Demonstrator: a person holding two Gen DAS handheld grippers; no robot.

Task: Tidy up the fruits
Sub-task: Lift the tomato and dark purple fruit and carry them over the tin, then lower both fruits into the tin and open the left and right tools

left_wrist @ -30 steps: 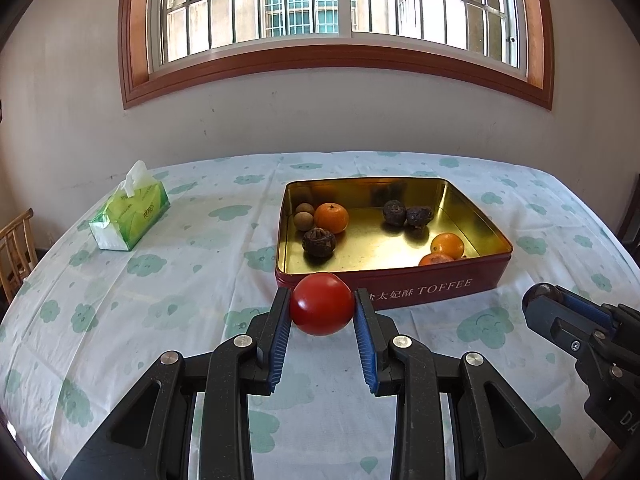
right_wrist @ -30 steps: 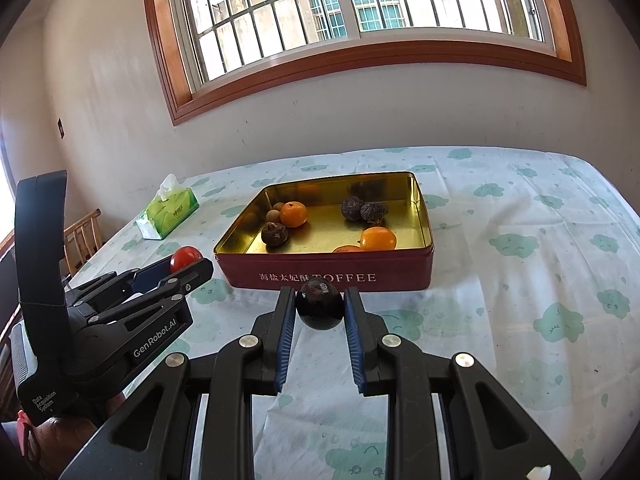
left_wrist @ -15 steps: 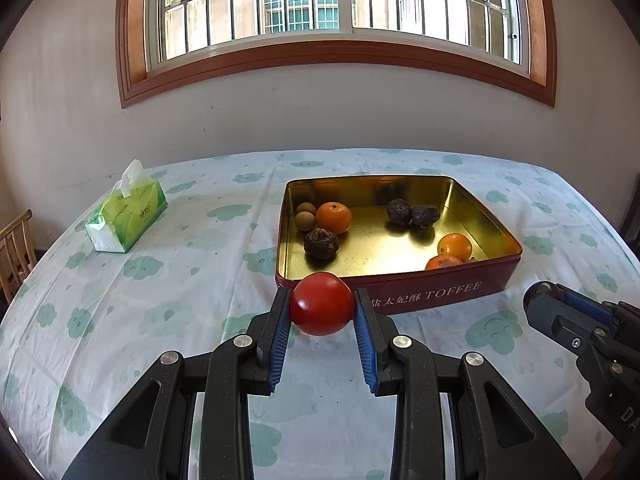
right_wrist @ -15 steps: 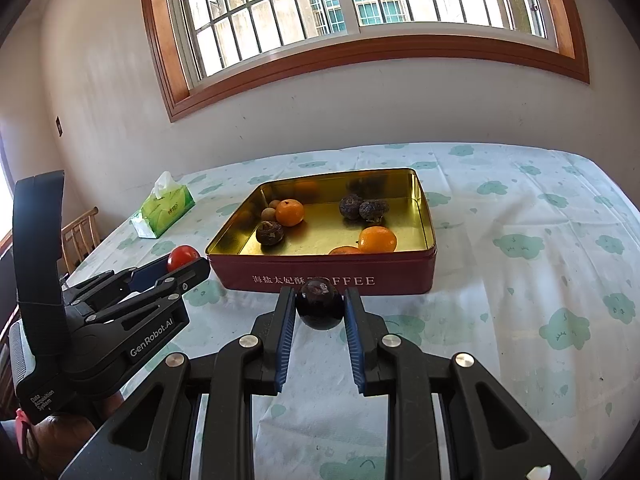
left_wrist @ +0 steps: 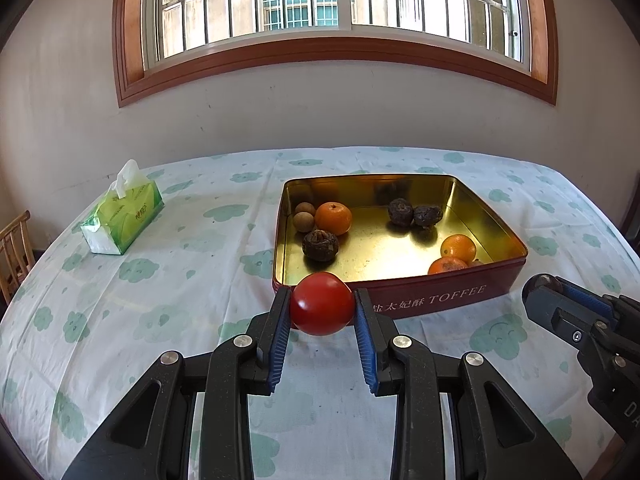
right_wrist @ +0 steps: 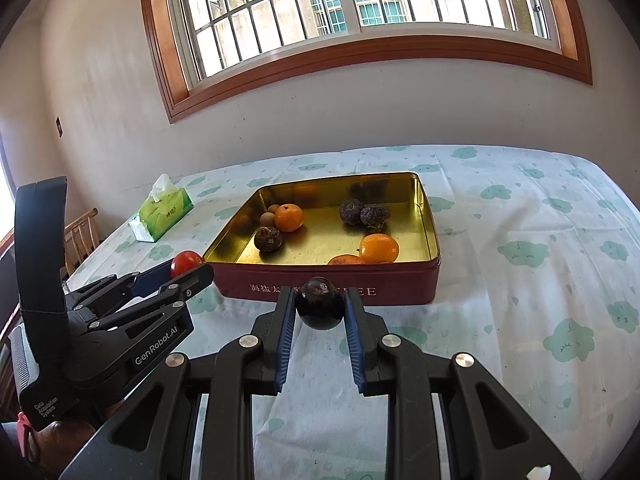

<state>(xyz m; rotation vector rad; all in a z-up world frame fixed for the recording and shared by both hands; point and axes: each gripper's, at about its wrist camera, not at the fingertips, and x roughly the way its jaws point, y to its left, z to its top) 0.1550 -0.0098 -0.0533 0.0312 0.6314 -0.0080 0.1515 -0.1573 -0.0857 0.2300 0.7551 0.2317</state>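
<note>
The left tool (left_wrist: 322, 309) is clenched on a red tomato (left_wrist: 322, 303). Its blue pads (left_wrist: 279, 332) press on both sides of it. The tomato is up in the air, just in front of the near wall of the tin (left_wrist: 440, 300).

The right tool (right_wrist: 320, 307) is clenched on a dark round fruit (right_wrist: 320, 302). This fruit is also up off the desk (right_wrist: 540, 280), close to the front of the tin. The left tool shows at the left side of the right view, with the tomato at its tip.

The tin is red outside and gold inside. In it are three oranges (left_wrist: 333, 218), three dark wrinkly fruits (left_wrist: 320, 245) and two small brown balls (left_wrist: 303, 222). The balls sit at the far left, touching one orange. Two dark fruits touch each other near the back.

A green tissue pack (left_wrist: 124, 220) lies on the desk, well apart to the left. The desk has a pale cloth with green clouds.
</note>
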